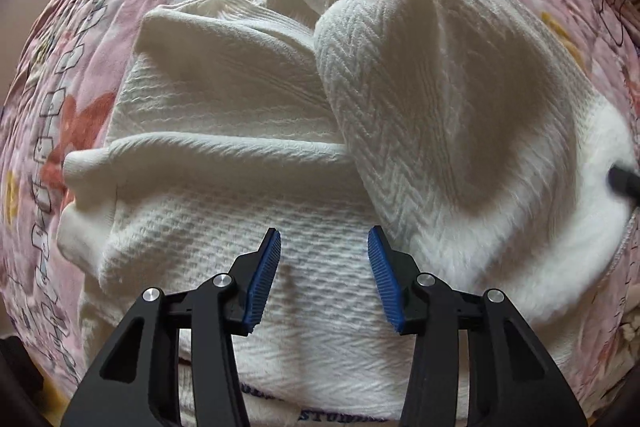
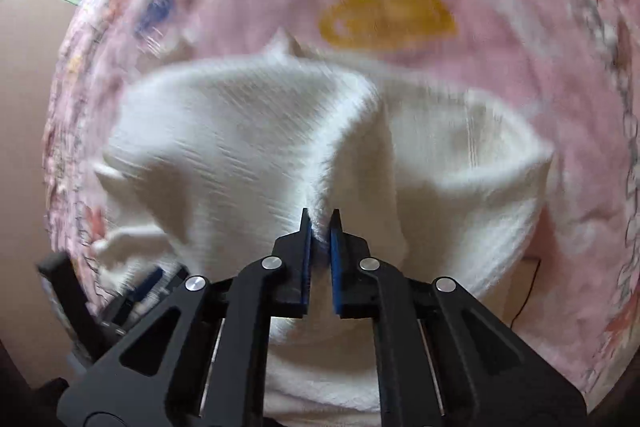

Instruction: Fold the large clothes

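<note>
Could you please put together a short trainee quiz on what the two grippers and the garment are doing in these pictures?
1. True or false: the left gripper is clamped on the sweater.
2. What does the right gripper hold? A) nothing B) a ridge of the sweater C) the quilt
3. Fill in: the sweater lies on a ____ printed quilt.

Key:
1. False. Its jaws stand apart above the knit, with nothing between them.
2. B. The pads pinch a raised fold of white fabric.
3. Pink.
</note>
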`<state>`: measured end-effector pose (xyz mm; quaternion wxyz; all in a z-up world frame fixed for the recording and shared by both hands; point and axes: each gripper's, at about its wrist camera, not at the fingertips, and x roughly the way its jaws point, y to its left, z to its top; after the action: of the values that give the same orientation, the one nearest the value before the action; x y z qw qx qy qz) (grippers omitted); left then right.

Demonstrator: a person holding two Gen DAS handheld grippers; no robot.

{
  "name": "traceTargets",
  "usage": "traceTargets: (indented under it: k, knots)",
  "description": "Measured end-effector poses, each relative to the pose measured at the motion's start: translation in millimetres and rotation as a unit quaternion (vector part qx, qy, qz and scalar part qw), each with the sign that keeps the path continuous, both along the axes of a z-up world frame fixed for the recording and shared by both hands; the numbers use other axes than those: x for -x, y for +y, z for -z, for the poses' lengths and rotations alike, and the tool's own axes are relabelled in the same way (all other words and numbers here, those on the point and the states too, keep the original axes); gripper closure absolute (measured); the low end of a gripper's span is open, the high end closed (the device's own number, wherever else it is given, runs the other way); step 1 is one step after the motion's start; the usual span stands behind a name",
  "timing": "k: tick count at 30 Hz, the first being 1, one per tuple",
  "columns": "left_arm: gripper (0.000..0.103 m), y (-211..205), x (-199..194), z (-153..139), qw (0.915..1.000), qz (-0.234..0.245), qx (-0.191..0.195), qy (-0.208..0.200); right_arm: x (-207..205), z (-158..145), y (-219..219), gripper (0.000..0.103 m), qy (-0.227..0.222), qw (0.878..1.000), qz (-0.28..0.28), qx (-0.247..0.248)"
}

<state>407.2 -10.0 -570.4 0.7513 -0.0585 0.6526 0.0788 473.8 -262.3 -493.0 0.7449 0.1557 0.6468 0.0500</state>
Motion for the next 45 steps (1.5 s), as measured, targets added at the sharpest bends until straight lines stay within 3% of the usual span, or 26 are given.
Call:
traceTargets:
  k: [6, 10, 14, 18, 23, 26, 30, 34, 36, 37, 38, 41, 43, 45]
  knots:
    - [0.059, -15.3, -5.2, -16.5, 0.9994, -0.012, 0.024, -0.021, -29.4, -89.4, 0.7, 0.097, -0.114, 0.993, -0.016, -0.022]
    - [0.059, -33.8, -47.1, -17.3, 0.9973, -0.038, 0.052, -0.036, -40.2, -148.1, 21.5, 0.097, -0.187, 0.979, -0.062, -0.047]
    - [0.059, -42.6, -103.3, -22.8, 0.9917, -0.059, 0.097, -0.059, -33.4, -168.0, 46.6, 0.097, -0.221, 0.966, -0.111, -0.073]
    - [0.059, -32.9, -122.5, -17.2, 0.9902, -0.067, 0.115, -0.042, -13.0, -139.3, 52.2, 0.096, -0.205, 0.970, -0.109, -0.079]
    - [0.057, -2.5, -63.0, -14.5, 0.9943, -0.042, 0.098, -0.004, 29.8, -98.5, 54.5, 0.096, -0.178, 0.973, -0.097, -0.111]
    - [0.057, 31.2, -22.0, -13.3, 0.9937, -0.085, 0.071, 0.015, 66.4, -73.9, 61.5, 0.096, -0.161, 0.974, -0.104, -0.118]
    - [0.057, 80.0, 9.1, -13.0, 0.9854, -0.162, 0.042, 0.030, 116.4, -26.5, 71.1, 0.096, -0.115, 0.980, -0.098, -0.128]
    - [0.052, 85.5, 3.5, -28.1, 0.9852, -0.170, 0.016, 0.010, 144.7, 19.1, 83.3, 0.093, -0.071, 0.984, -0.096, -0.128]
    - [0.050, 77.0, -11.5, -40.0, 0.9883, -0.152, 0.003, -0.009, 147.6, 37.5, 87.1, 0.082, -0.037, 0.985, -0.089, -0.140]
    - [0.049, 75.2, -20.9, -44.0, 0.9896, -0.143, 0.001, -0.016, 147.8, 42.7, 87.0, 0.068, -0.016, 0.986, -0.080, -0.145]
    - [0.048, 69.4, -29.9, -50.1, 0.9913, -0.129, -0.002, -0.024, 149.3, 42.9, 84.2, 0.060, -0.009, 0.986, -0.067, -0.154]
    - [0.042, 53.9, -65.7, -57.5, 0.9957, -0.083, -0.026, -0.031, 156.3, 18.3, 66.3, 0.059, -0.019, 0.980, -0.028, -0.194]
    - [0.042, 45.1, -91.1, -50.7, 0.9969, -0.057, -0.051, -0.017, 157.8, -11.7, 47.4, 0.059, -0.056, 0.976, -0.001, -0.210]
    - [0.042, 38.4, -92.0, -34.5, 0.9957, -0.049, -0.079, 0.006, 145.7, -35.6, 22.0, 0.059, -0.096, 0.974, 0.036, -0.200]
